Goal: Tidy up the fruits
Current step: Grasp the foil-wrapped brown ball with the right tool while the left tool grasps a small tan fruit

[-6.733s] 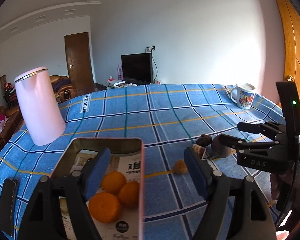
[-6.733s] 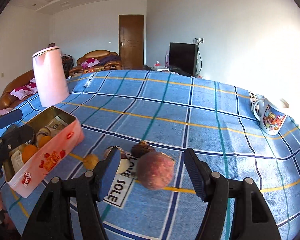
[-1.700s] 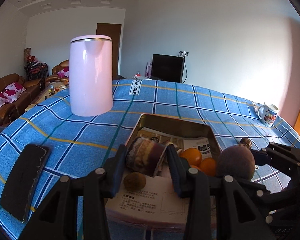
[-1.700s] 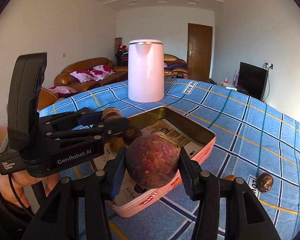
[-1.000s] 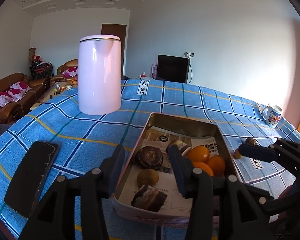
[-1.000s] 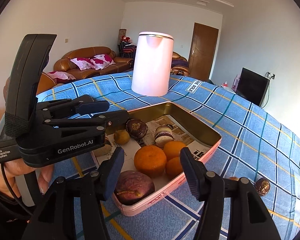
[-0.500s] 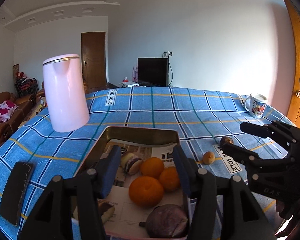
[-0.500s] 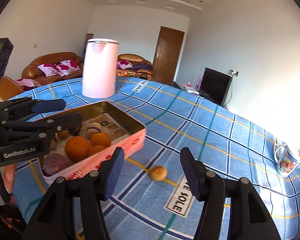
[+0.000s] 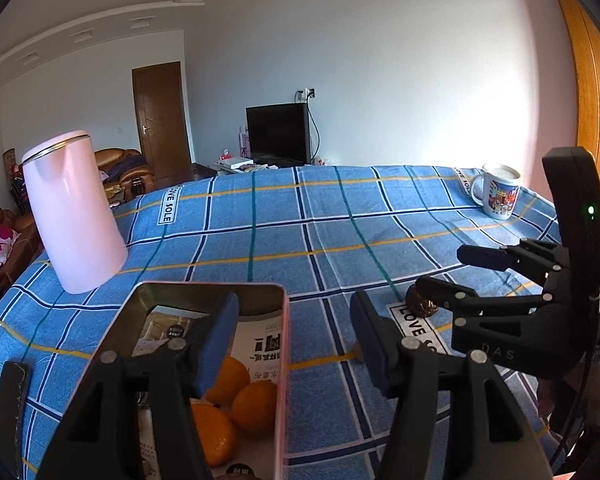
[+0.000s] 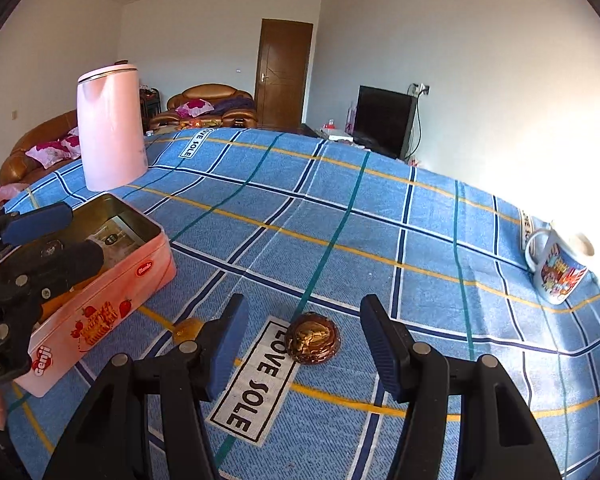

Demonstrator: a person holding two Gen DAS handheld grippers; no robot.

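Lying beyond right gripper (image 10: 300, 344): fruit (image 10: 313, 343) (brown)

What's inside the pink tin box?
The pink tin box holds three oranges lying on printed paper. The left gripper covers the near part, so anything there is hidden.

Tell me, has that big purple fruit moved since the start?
Yes. It lay on the cloth by the LOVE SOLE label; that spot is bare, and it was last seen in the tin.

Black claws (image 10: 300, 344), blue pads (image 10: 230, 340)
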